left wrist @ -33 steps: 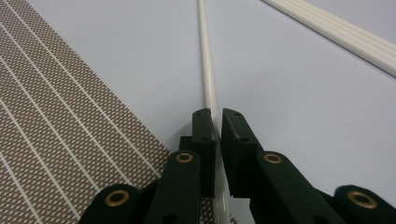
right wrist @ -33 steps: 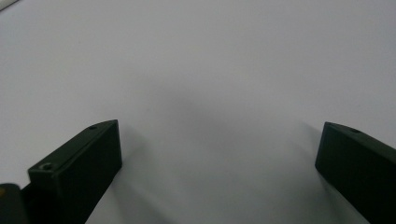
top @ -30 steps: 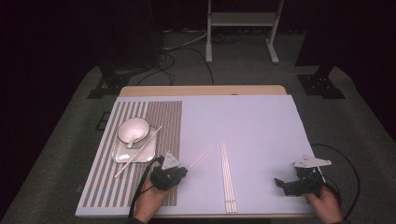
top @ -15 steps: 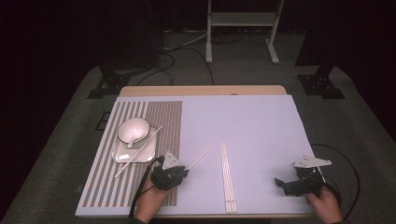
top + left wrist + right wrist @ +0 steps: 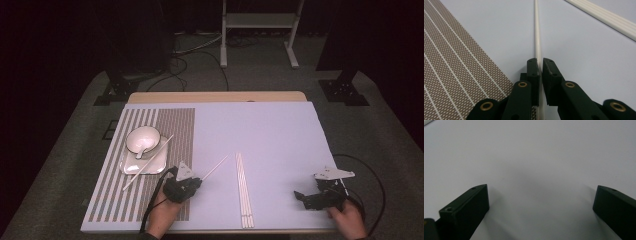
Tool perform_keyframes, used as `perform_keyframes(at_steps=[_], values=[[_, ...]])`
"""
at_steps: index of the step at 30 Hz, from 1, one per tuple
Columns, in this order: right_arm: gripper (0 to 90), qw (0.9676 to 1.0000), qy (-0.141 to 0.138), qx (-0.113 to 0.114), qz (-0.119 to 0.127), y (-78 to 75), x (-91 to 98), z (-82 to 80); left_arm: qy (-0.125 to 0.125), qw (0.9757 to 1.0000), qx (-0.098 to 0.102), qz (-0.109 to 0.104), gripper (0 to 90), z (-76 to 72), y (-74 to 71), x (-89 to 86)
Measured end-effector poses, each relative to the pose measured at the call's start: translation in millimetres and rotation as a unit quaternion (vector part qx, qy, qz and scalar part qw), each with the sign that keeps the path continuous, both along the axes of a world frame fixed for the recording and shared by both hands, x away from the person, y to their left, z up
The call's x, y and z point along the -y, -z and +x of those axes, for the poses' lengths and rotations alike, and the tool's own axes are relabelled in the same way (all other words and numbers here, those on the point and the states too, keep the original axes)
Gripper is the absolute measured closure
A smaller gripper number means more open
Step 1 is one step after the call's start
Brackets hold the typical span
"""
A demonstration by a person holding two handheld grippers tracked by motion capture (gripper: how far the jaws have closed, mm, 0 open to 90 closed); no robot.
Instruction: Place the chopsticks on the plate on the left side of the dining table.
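A single white chopstick (image 5: 216, 167) lies slanted on the lilac table cover, just right of the striped placemat (image 5: 175, 130). My left gripper (image 5: 196, 182) has its jaws shut on the near end of this chopstick (image 5: 537, 30); they have just been closing with the stick between them, as the left gripper view (image 5: 540, 62) shows. Several more white chopsticks (image 5: 243, 190) lie side by side to the right, also seen in the left gripper view (image 5: 604, 17). My right gripper (image 5: 300, 196) rests at the front right, open (image 5: 541, 202) over bare cover.
On the placemat a square white plate (image 5: 152, 164) carries a white bowl (image 5: 142, 137) with a spoon, and another chopstick (image 5: 131, 182) lies across the plate. Cables trail from both grippers. The table's front edge is close behind both hands.
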State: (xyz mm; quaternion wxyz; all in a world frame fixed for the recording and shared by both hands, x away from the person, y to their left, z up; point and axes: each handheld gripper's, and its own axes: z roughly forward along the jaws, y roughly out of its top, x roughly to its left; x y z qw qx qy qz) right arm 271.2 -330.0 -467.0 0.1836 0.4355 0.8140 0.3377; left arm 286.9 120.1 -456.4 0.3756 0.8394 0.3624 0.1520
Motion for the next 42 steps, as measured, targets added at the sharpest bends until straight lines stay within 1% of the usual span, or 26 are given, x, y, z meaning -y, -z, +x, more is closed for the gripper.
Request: perform_keyframes(at_steps=[4,8,13,16,18,20,30,32,38,42], values=[[0.0,1.0000,0.000,0.000,0.000,0.0,0.0,0.0,-0.003,1.0000,-0.005,-0.001,84.1,0.4,-0.6,-0.2],[0.0,1.0000,0.000,0.000,0.000,0.0,0.1,0.1,-0.005,1.0000,-0.004,0.002,84.2,0.1,-1.2,-0.8],[0.0,1.0000,0.000,0.000,0.000,0.0,0.1,0.1,-0.003,0.9999,-0.009,-0.004,84.3,-0.2,-3.9,-1.6],[0.0,1.0000,0.000,0.001,0.000,0.0,0.1,0.1,-0.003,1.0000,-0.006,-0.007,84.3,-0.7,-6.5,-2.4],[0.0,1.0000,0.000,0.001,0.000,0.0,0.1,0.1,-0.002,0.9999,-0.009,-0.008,84.3,-1.1,-7.9,-2.9],[0.0,1.0000,0.000,0.001,0.000,0.0,0.1,0.1,-0.002,0.9999,-0.006,-0.010,84.3,-1.4,-8.7,-3.3],[0.0,1.0000,0.000,0.001,0.000,0.0,0.1,0.1,0.008,0.9999,-0.009,-0.011,84.3,-2.3,-15.4,-7.7],[0.0,1.0000,0.000,0.001,0.000,0.0,0.1,0.0,0.007,0.9999,-0.010,-0.011,84.3,-2.5,-16.7,-9.0],[0.0,1.0000,0.000,0.001,0.000,0.0,0.1,0.0,0.005,0.9999,-0.005,-0.013,84.2,-2.6,-21.1,-14.9],[0.0,1.0000,0.000,0.001,0.000,0.0,0.1,0.1,0.002,0.9999,-0.005,-0.010,84.3,-2.7,-22.7,-18.7]])
